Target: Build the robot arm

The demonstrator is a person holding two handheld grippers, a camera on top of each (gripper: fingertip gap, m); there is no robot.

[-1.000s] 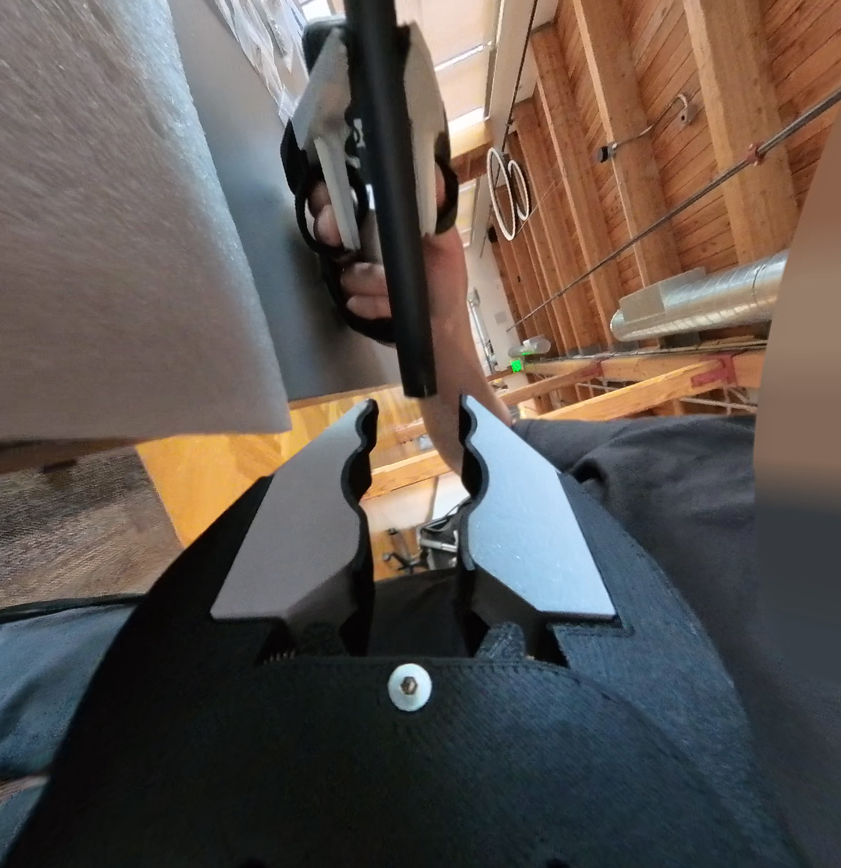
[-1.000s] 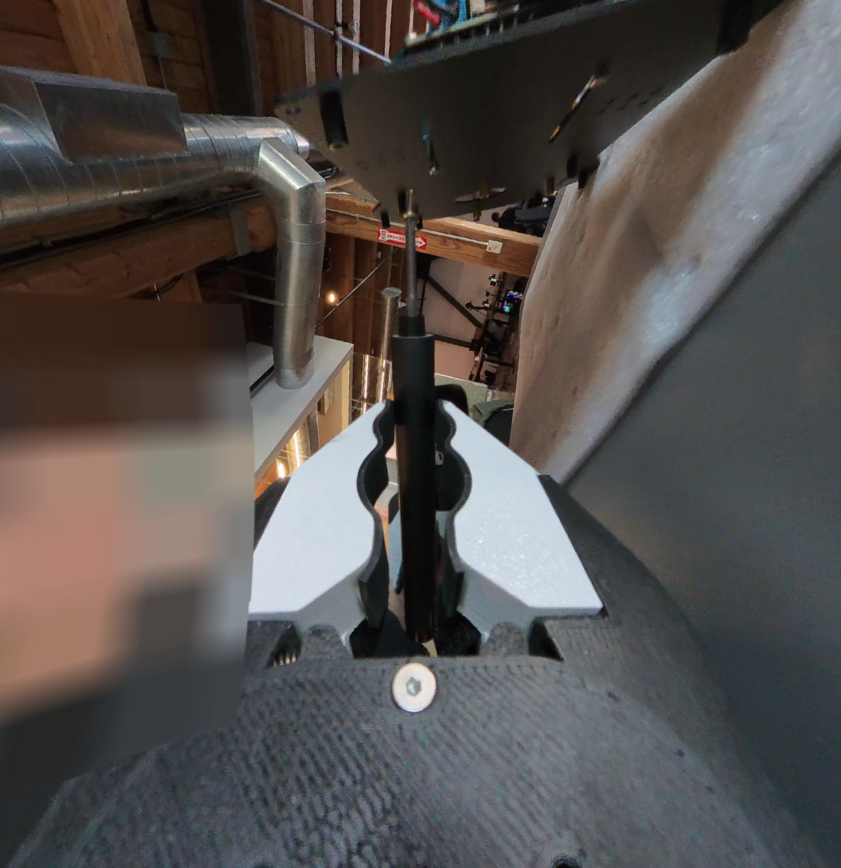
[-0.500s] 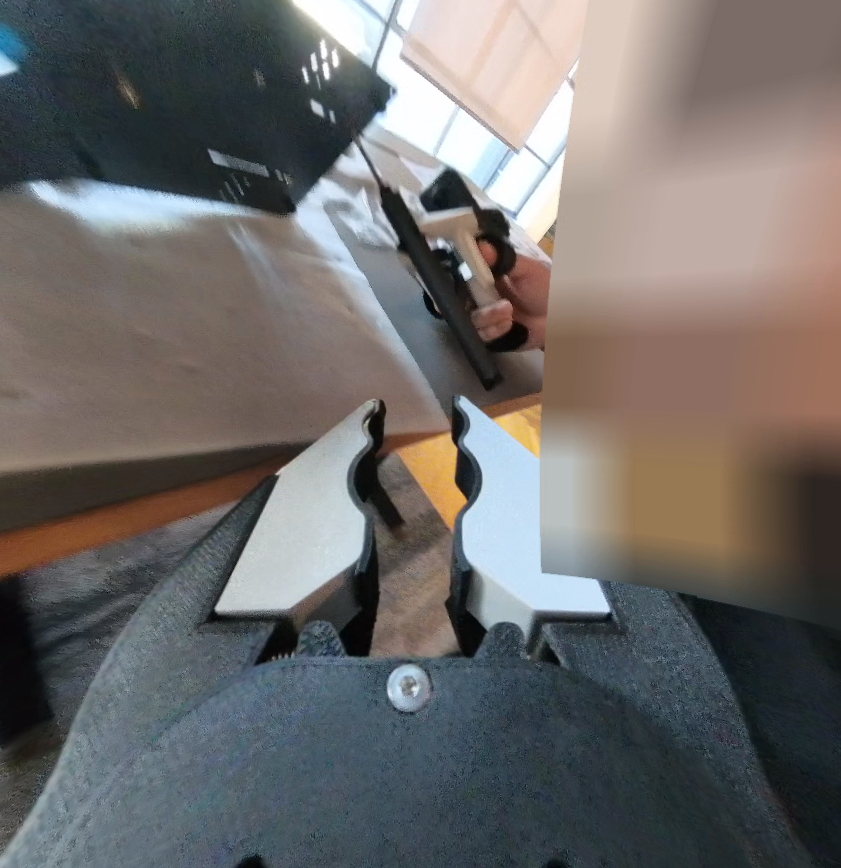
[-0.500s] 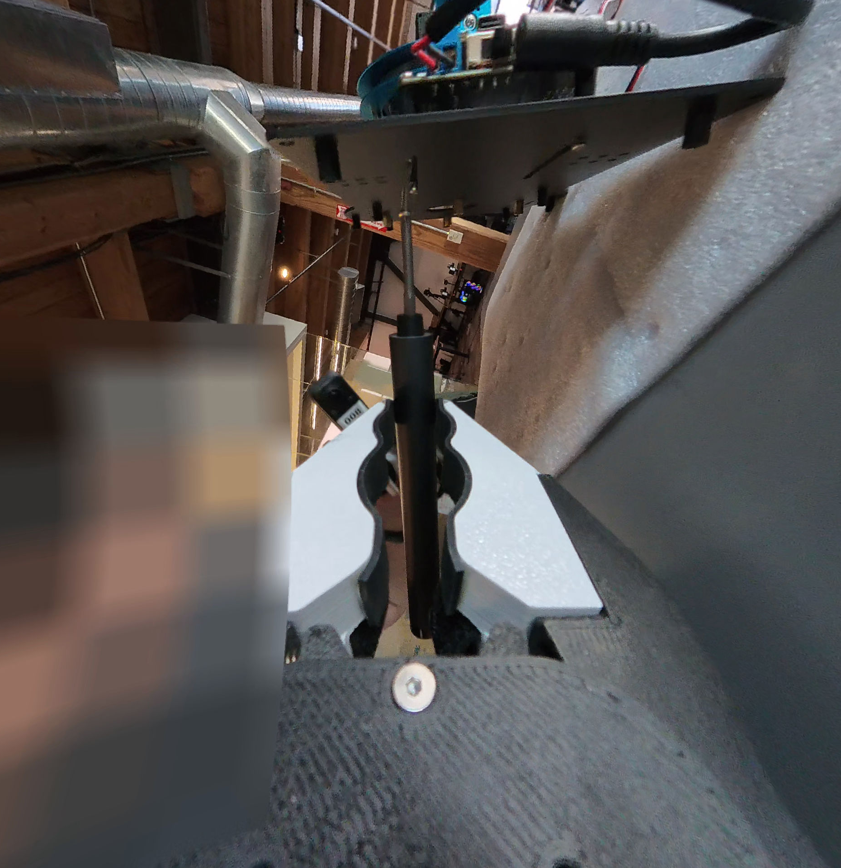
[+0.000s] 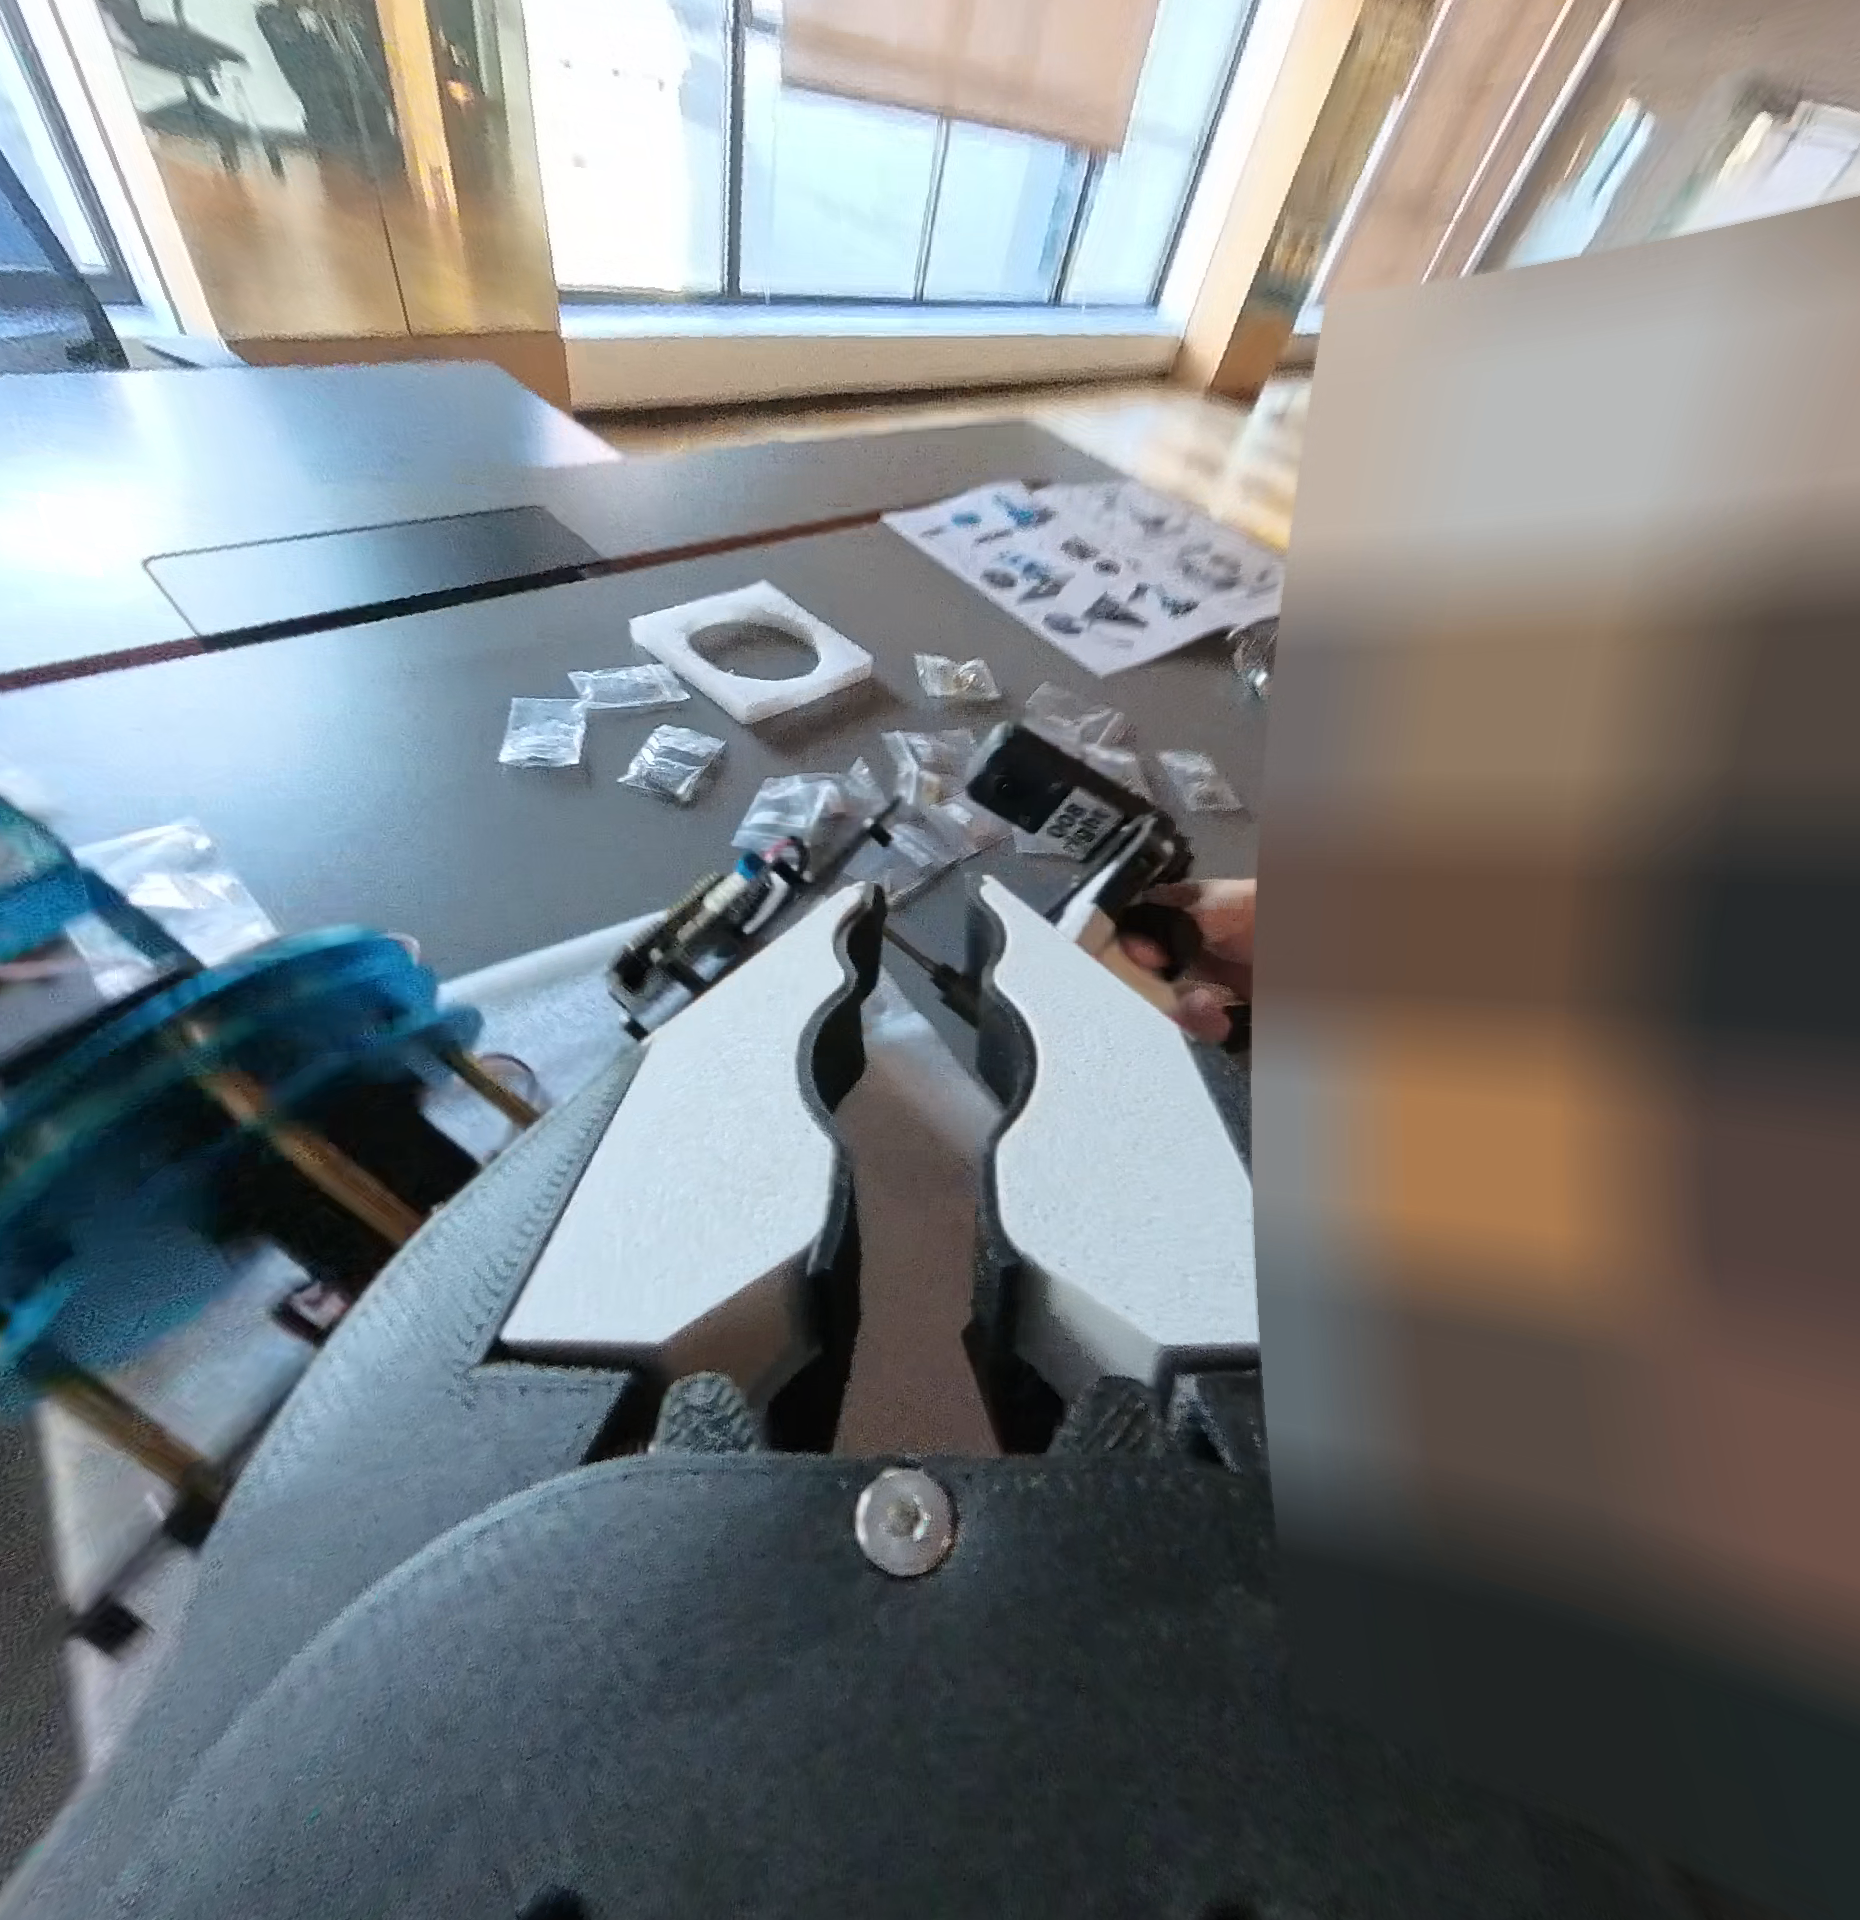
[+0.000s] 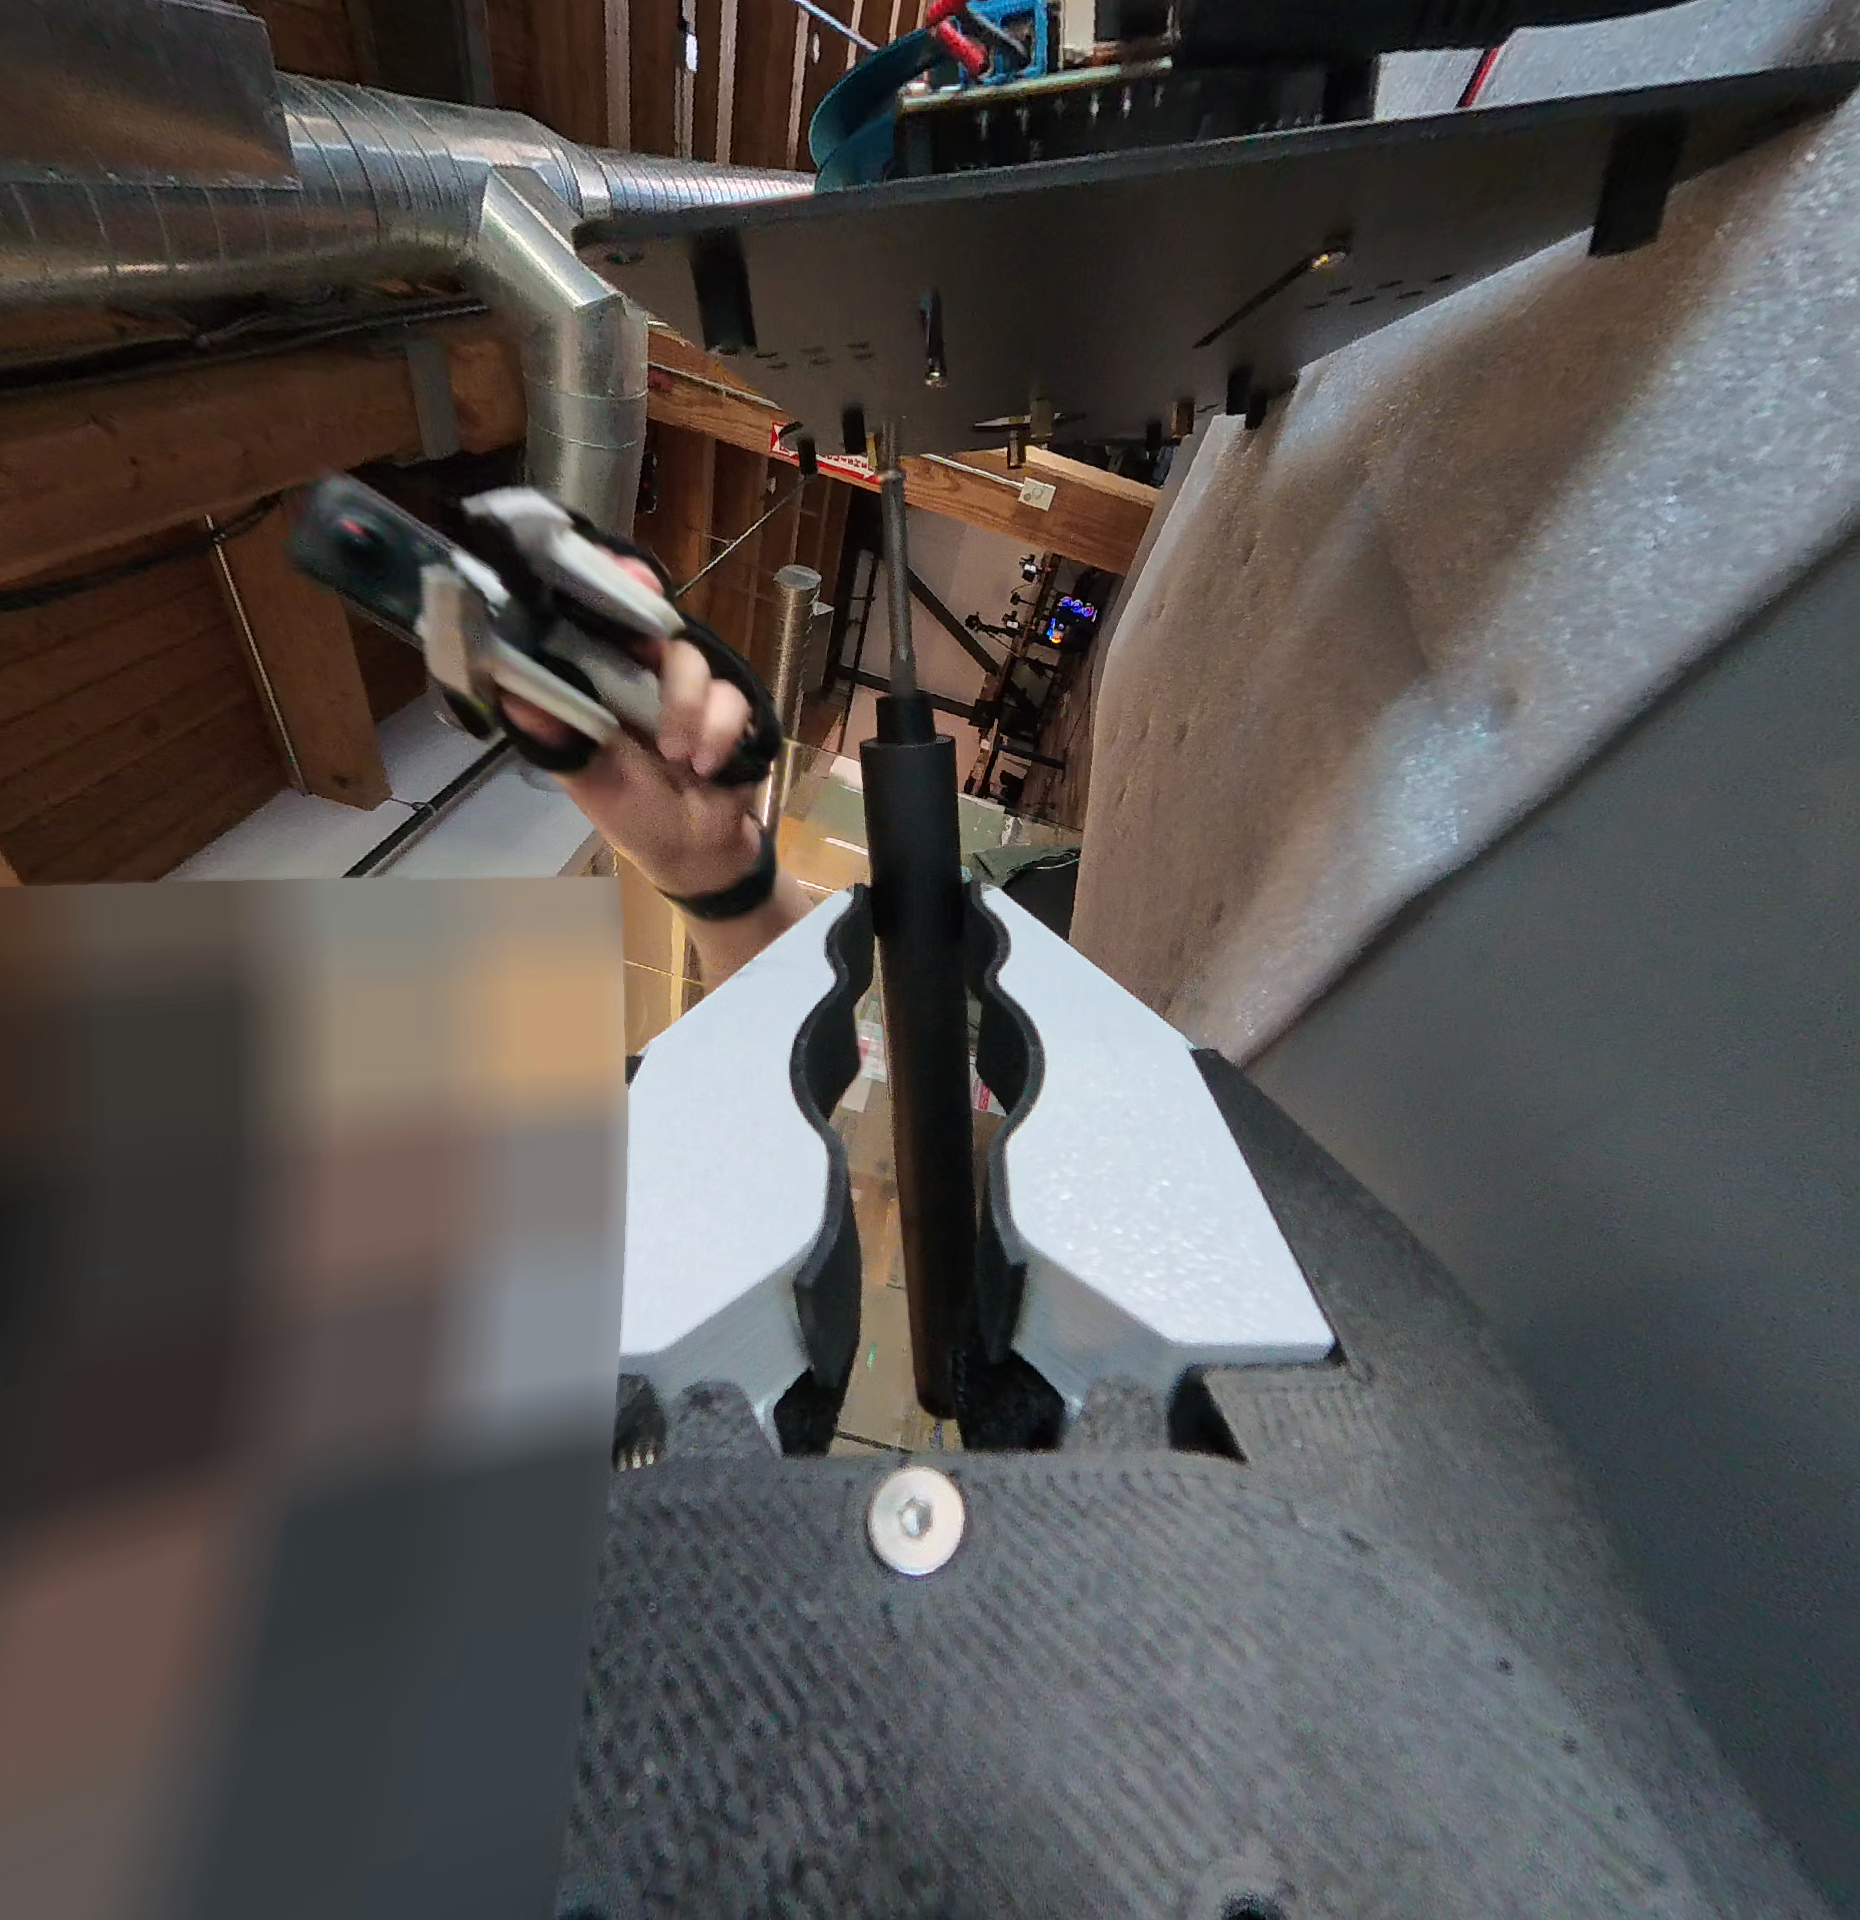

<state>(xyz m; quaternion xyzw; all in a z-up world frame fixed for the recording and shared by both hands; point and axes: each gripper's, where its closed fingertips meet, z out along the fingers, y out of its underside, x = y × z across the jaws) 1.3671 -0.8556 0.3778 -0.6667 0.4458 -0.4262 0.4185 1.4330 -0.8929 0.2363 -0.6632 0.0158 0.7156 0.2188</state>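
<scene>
My right gripper (image 6: 918,914) is shut on a black screwdriver (image 6: 921,1091). Its thin metal shaft (image 6: 895,582) points at the underside of a black plate (image 6: 1113,260), with the tip at a small screw near the plate's edge. The plate carries electronics and rests on white foam (image 6: 1373,571). My left gripper (image 5: 928,904) is open and empty, held over the dark table (image 5: 386,748). The plate (image 5: 718,925) lies just beyond its fingertips, with the screwdriver shaft (image 5: 931,961) between them. The left gripper also shows in the right wrist view (image 6: 531,623), held by a hand.
A blurred blue disc assembly (image 5: 209,1049) stands at the left. Several small clear bags (image 5: 671,764), a white foam square with a round hole (image 5: 749,665) and a printed sheet (image 5: 1102,582) lie on the table. The hand-held right gripper (image 5: 1102,862) is at the right.
My left gripper has swung up from below the table edge and now looks across the table top, still open. My right gripper has brought the screwdriver tip closer to the plate.
</scene>
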